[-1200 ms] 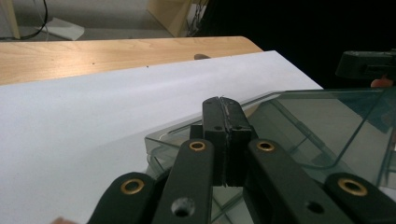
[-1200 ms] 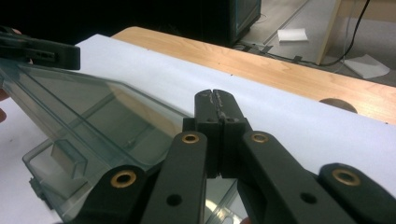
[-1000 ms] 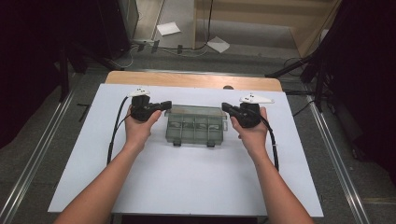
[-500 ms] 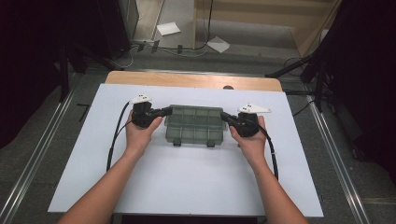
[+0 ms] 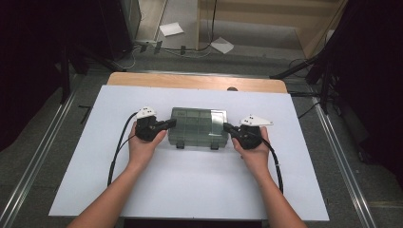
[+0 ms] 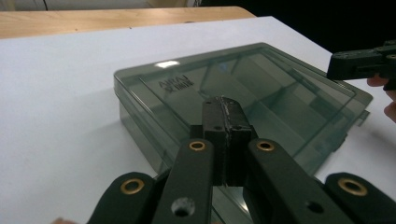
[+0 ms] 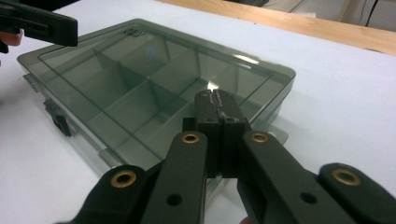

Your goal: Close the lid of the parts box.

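A smoky see-through compartment box [image 5: 197, 127] lies flat on the white table top [image 5: 190, 190], lid closed, with two latches on its near side. My left gripper [image 5: 171, 124] is shut and empty, its tips at the box's left end. My right gripper [image 5: 227, 127] is shut and empty too, with its tips at the right end. In the left gripper view the closed jaws [image 6: 223, 105] sit over the box's [image 6: 280, 88] edge, with the other gripper [image 6: 364, 63] beyond. In the right gripper view the closed jaws [image 7: 215, 98] hover at the lid's [image 7: 130, 79] corner. I cannot tell whether either touches it.
A strip of bare wood [image 5: 190, 81] shows at the table's far edge. Metal rails [image 5: 33, 166] run along both sides on the floor. Papers [image 5: 171, 29] and cables lie on the floor behind. White surface surrounds the box on all sides.
Both hands have come down and nearer to me, and now flank the box's two ends lower than before. The box stays in place. Both pairs of jaws remain shut.
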A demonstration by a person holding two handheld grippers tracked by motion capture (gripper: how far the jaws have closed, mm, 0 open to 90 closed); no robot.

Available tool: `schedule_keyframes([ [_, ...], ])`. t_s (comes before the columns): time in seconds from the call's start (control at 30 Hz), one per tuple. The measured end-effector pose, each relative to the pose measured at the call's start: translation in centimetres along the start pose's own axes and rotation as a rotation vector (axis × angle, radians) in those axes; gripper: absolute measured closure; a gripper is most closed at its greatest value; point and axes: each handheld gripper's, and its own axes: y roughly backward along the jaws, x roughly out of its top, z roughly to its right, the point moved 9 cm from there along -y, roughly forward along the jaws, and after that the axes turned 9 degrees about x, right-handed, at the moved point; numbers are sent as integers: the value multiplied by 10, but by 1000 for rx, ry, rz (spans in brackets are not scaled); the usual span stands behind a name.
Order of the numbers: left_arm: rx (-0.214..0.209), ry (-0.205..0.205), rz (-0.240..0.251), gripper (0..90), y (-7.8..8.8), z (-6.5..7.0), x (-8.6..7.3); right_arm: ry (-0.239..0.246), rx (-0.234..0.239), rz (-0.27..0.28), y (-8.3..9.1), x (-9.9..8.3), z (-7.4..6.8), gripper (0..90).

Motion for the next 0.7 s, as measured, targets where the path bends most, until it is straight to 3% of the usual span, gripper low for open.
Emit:
schedule_keyframes([
  [0.13, 23, -38, -13, 897, 1, 5, -10, 5, -2, -7, -1, -6, -4, 900],
  [0.3, 31, -53, -24, 897, 3, 8, -17, -22, -6, -1, 0, -13, -5, 900],
  [0.7, 35, -41, -28, 897, 6, 12, -19, -1, -36, 7, 8, -23, -13, 900],
])
